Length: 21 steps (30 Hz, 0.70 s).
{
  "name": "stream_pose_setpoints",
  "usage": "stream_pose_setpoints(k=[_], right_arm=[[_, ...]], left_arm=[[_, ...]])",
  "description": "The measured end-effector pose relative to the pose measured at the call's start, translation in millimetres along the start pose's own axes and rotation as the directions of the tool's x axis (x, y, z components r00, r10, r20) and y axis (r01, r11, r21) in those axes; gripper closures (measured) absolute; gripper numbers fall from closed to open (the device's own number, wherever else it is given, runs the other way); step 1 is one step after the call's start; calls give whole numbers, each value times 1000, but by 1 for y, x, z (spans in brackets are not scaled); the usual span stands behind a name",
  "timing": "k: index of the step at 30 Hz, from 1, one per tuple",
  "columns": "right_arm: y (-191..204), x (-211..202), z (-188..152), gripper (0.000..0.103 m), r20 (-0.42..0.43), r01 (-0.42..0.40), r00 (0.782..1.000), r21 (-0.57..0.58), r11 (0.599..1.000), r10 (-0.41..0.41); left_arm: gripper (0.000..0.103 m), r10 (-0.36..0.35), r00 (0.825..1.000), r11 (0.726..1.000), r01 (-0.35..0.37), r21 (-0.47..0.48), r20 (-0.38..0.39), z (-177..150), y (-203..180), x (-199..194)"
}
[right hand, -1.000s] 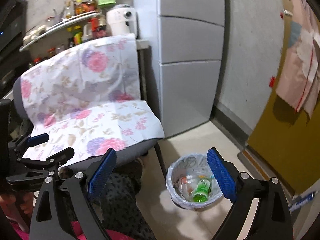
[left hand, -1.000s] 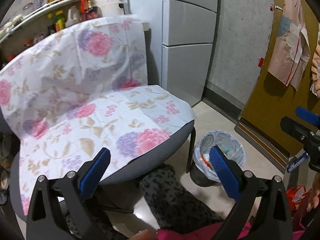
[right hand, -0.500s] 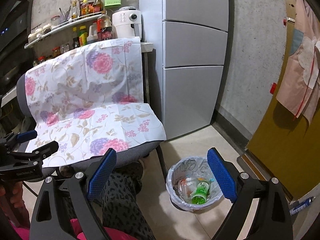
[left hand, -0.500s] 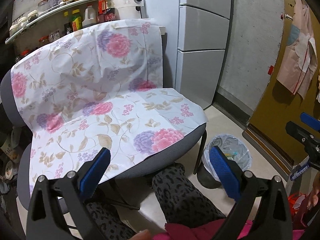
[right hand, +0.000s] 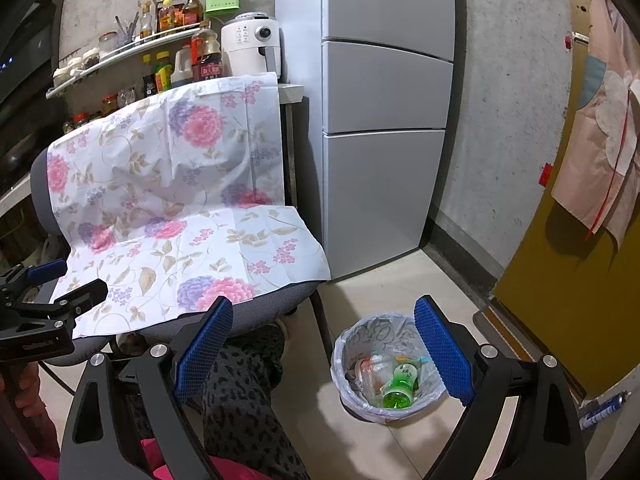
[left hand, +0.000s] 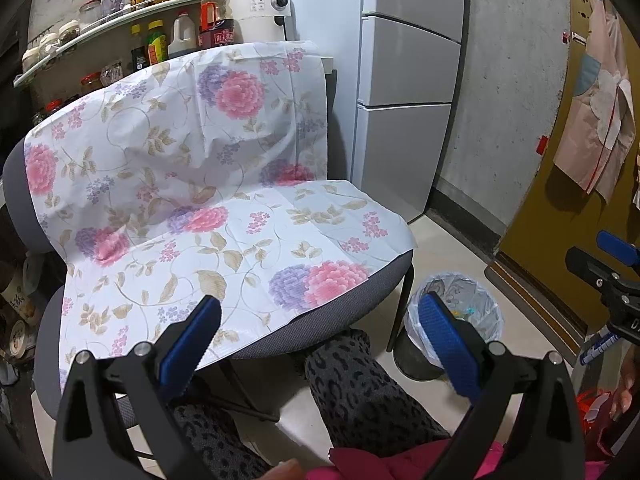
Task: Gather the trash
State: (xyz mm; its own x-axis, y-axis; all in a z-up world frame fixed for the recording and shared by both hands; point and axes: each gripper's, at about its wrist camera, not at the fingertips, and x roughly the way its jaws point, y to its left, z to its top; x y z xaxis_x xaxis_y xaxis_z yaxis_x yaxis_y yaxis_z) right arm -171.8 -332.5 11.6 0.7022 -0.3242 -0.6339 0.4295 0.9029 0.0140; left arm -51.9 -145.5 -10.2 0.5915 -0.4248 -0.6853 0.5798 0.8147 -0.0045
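Lined bin (right hand: pixel 386 376) on the floor right of the chair (left hand: pixel 332 320), mouth up. Inside: green bottle (right hand: pixel 400 386) lying tilted, cap end down toward the camera, beside a clear bottle (right hand: pixel 370 374). Left claw (left hand: pixel 320 344) and right claw (right hand: pixel 324 356) both wide, empty. Raised since a second ago; more shelf (left hand: pixel 100 28) visible.

The trash bin (left hand: pixel 460 300) is half hidden behind the left claw's finger (left hand: pixel 448 344) — contents mostly unseen there.
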Motion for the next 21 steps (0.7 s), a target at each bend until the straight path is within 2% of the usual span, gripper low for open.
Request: stream_pose_setpoints(k=[21], right_arm=[[-4,0,3,12,3,3,1000,2,1000,-3]], left_arm=[[7,-3,1000,1000,3,2,-1,2,4,-1]])
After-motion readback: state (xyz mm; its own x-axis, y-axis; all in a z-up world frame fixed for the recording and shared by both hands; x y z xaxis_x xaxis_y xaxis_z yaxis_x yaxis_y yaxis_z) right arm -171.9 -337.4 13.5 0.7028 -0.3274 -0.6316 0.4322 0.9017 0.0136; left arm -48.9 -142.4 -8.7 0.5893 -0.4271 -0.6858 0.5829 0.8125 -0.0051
